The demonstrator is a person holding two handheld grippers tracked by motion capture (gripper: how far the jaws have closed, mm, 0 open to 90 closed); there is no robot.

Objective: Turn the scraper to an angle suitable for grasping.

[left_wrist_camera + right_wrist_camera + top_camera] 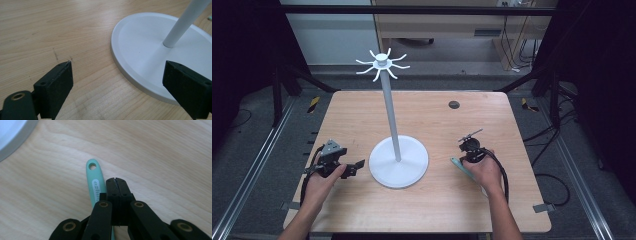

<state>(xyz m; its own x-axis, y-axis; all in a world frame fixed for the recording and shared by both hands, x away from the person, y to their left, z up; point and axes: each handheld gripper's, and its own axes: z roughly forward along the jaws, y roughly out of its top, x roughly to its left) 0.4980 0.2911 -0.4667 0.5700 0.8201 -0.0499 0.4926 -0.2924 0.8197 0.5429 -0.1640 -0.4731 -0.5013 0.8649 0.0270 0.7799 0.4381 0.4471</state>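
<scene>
The right gripper [116, 180] is seen with jaws closed on nothing just beside the mint-green handle [95, 182] lying on the wooden table [447, 120], while the left gripper [117, 82] is held wide open near the white stand's base [142, 50].

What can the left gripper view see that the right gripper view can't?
The left gripper view has the open left gripper and the white pole rising from its round base. The right gripper view has the shut right gripper beside a mint-green handle with a hole at its end. Both show the wooden table, and the base's edge peeks into the right gripper view's corner too.
</scene>
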